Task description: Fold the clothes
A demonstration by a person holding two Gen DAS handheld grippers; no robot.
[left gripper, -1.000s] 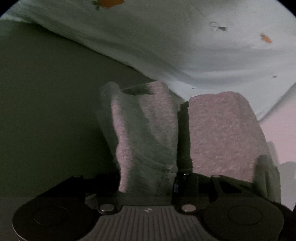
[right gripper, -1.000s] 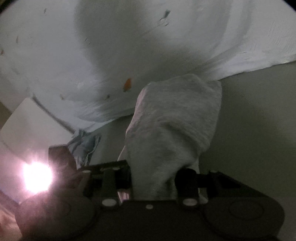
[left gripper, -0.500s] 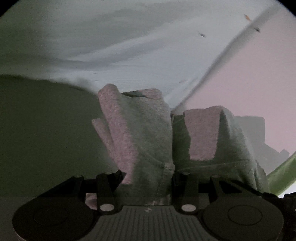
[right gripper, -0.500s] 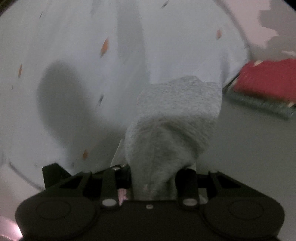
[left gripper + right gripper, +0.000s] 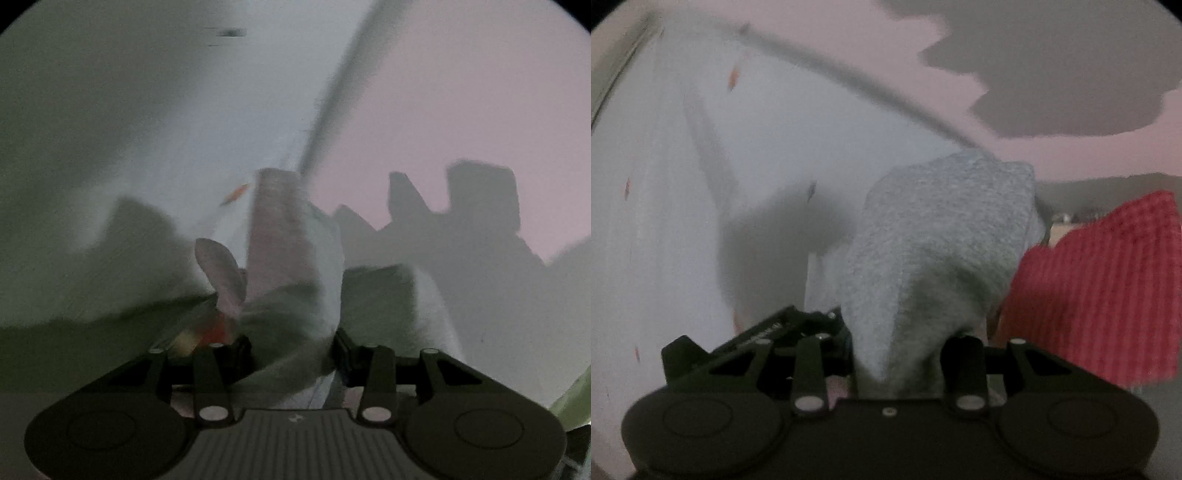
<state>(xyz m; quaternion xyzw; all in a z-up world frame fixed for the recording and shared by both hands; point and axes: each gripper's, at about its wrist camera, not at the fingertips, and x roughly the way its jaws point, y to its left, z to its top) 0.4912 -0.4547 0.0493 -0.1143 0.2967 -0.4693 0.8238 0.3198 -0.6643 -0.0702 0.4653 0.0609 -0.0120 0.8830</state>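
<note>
A grey knitted garment (image 5: 291, 266) is bunched between the fingers of my left gripper (image 5: 291, 350), which is shut on it; the cloth hides the fingertips. My right gripper (image 5: 905, 350) is shut on another part of the same grey garment (image 5: 942, 236), whose bunched fabric stands up over the jaws. A pale blue sheet with small orange prints (image 5: 147, 110) fills the left of both views (image 5: 701, 184). Both views are dim and blurred.
A red knitted cloth (image 5: 1100, 288) lies at the right of the right wrist view. A pinkish wall (image 5: 461, 92) with dark shadows is behind. A dark olive surface (image 5: 55, 350) shows at the lower left of the left wrist view.
Both grippers have swung with the grey garment toward the wall. The sheet slid left in both views and the red cloth came much closer on the right. Both stay shut.
</note>
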